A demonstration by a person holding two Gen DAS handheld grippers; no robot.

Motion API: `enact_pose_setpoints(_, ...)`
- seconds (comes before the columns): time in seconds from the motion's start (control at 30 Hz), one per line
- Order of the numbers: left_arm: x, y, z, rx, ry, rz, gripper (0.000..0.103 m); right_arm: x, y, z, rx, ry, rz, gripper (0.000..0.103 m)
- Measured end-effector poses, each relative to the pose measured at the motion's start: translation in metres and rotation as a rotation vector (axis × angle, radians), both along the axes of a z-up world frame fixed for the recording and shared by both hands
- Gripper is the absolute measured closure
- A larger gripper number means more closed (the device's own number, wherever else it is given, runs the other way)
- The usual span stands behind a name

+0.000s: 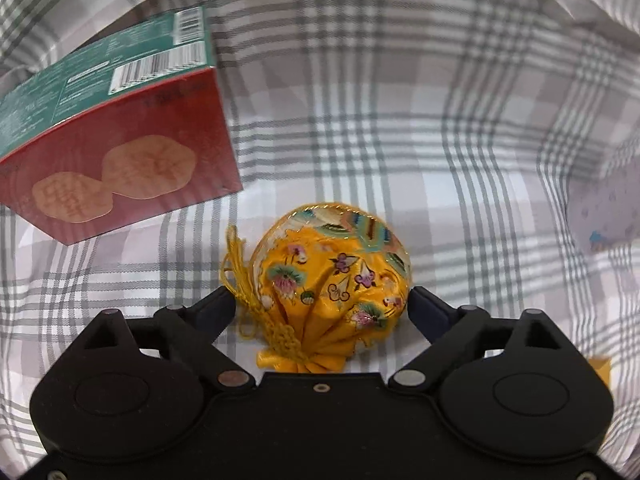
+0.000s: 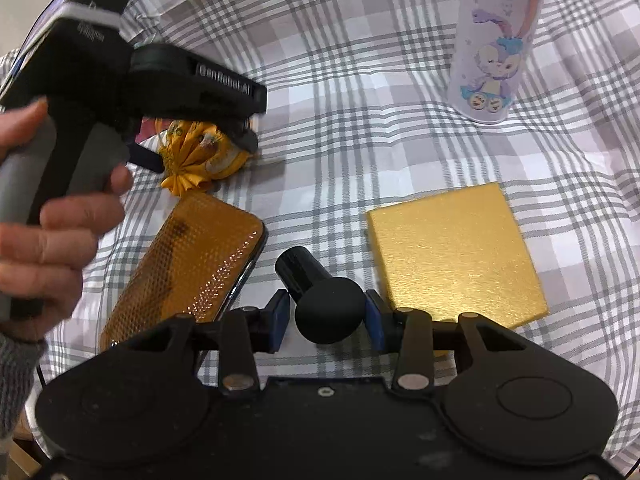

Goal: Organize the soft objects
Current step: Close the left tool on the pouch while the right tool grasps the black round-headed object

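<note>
A: Left wrist view. Where does the yellow pouch [image 1: 334, 280] lie relative to the left gripper [image 1: 322, 308]?

B: Between its 2 fingers, on the plaid cloth [image 1: 400, 120]. The jaws stand wide; whether either pad touches the silk cannot be told. The gathered neck and tassel cord [image 1: 240, 280] point toward the camera.

A: Surroundings?

B: A red and green box [image 1: 120, 140] lies near, up and to the left.

A: Right wrist view?

B: The right gripper [image 2: 326, 314] is closed on a black round-headed piece [image 2: 324, 300]. A patterned phone [image 2: 192, 260] lies to the left, a gold box [image 2: 456, 252] to the right, a cartoon bottle [image 2: 496, 40] beyond. The left hand [image 2: 52, 216] holds its gripper over the pouch [image 2: 200, 152]
</note>
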State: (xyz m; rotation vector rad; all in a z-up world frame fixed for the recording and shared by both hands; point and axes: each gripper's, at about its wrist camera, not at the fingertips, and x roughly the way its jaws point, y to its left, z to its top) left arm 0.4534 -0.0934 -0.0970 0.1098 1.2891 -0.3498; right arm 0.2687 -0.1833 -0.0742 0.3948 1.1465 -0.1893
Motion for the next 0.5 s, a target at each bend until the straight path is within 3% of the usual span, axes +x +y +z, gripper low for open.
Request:
enact_pose_setpoints(0.33,0.021,-0.005,0.002,-0.025,-0.001,0.037,0.007,0.009,0.005,-0.008,-0.024,0.015,0.031,0.062)
enact_pose_setpoints(0.5,0.034,-0.018,0.002,0.011,-0.003,0.045,0.006,0.009,0.006,-0.008,-0.028,0.016,0.033,0.061)
